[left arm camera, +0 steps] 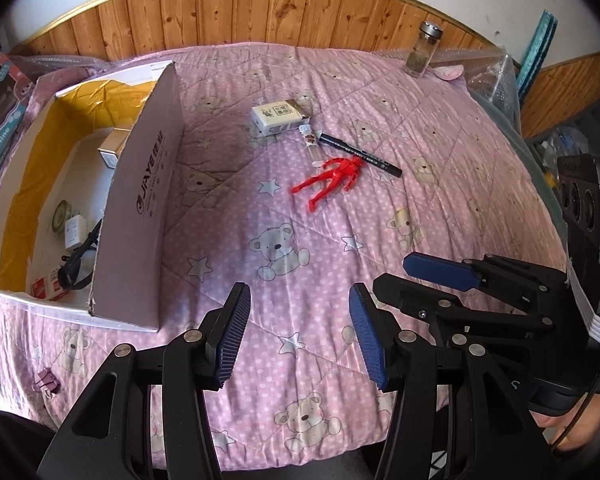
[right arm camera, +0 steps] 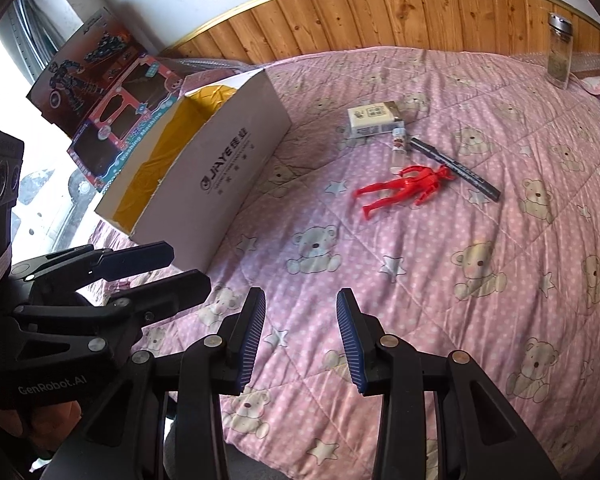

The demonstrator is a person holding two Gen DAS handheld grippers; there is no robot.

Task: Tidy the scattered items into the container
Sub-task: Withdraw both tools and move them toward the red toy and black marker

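While marker [left arm camera: 360, 153] touches red figure [left arm camera: 330, 178], jar [left arm camera: 422, 50] well apart

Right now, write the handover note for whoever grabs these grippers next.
Left gripper: open, empty, over the quilt.
Right gripper: open, empty, beside it.
Done: several small items already lie in the cardboard box.
Left on the quilt: red figure, black marker, small tube, white packet, all clustered mid-quilt; glass jar upright at the far edge; a purple clip near the front edge.
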